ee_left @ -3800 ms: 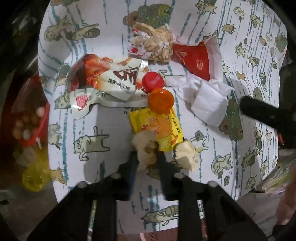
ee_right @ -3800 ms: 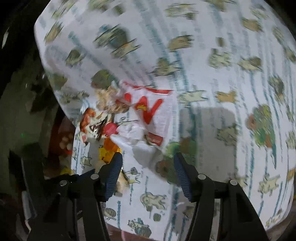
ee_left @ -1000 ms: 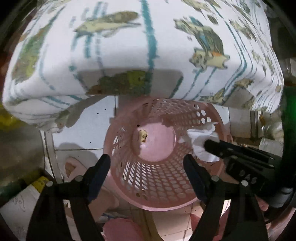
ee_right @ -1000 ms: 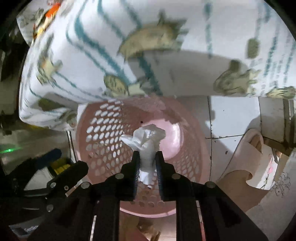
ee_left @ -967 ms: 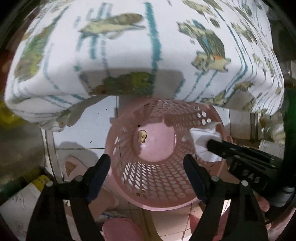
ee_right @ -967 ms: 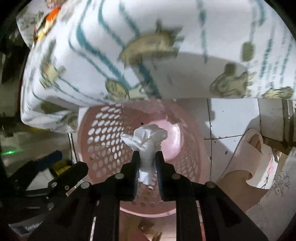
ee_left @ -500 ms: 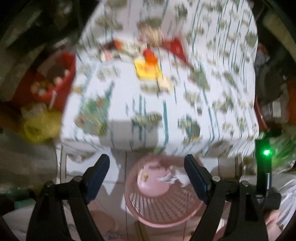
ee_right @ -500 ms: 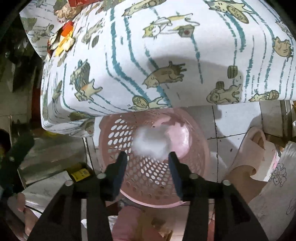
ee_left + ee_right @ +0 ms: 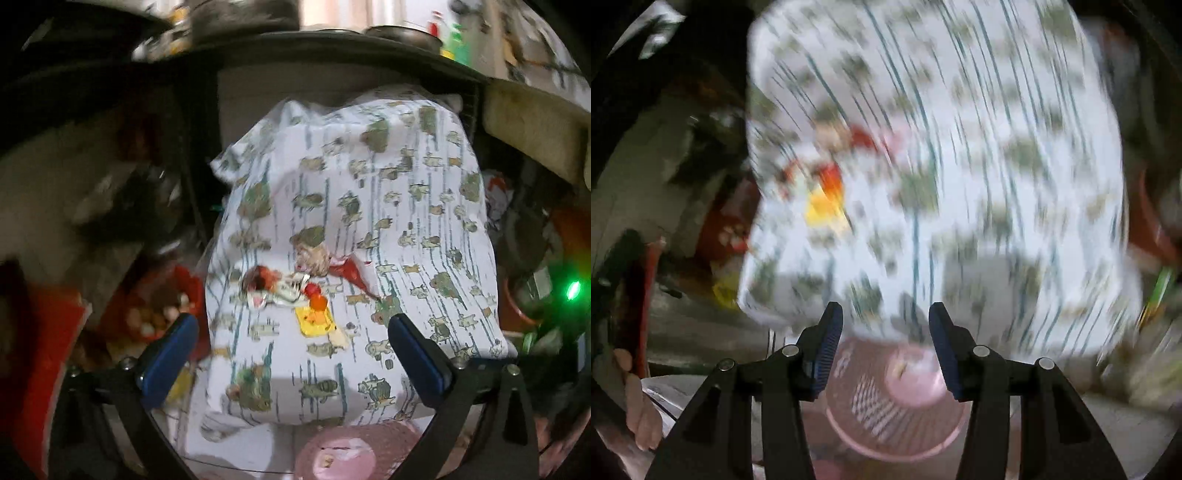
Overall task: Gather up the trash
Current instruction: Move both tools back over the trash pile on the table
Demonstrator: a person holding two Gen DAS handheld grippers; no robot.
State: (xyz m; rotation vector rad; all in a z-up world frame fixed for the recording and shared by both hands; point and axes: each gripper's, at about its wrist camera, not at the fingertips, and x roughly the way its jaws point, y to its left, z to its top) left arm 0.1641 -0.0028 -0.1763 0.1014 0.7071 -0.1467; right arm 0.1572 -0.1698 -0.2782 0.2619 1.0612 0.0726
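Observation:
Trash lies on the table with the cat-print cloth (image 9: 424, 229): a yellow sachet (image 9: 316, 322), an orange cap (image 9: 318, 303), a red cap (image 9: 312, 290), a white-and-red wrapper (image 9: 273, 286), a crumpled paper wad (image 9: 314, 258) and a red paper sleeve (image 9: 349, 271). A pink perforated basket (image 9: 343, 454) stands on the floor in front of the table; it also shows in the right wrist view (image 9: 897, 402). My left gripper (image 9: 291, 354) is open wide and empty, held back from the table. My right gripper (image 9: 886, 332) is open and empty above the basket; its view is blurred by motion.
A red basin (image 9: 162, 306) with small round things stands left of the table. A dark shelf (image 9: 332, 48) with bottles runs behind it. Clutter and a green light (image 9: 572, 290) are at the right. The floor is tiled.
My right gripper opened and dropped the white tissue into the pink basket. Both grippers have lifted away from the basket and now face the tabletop.

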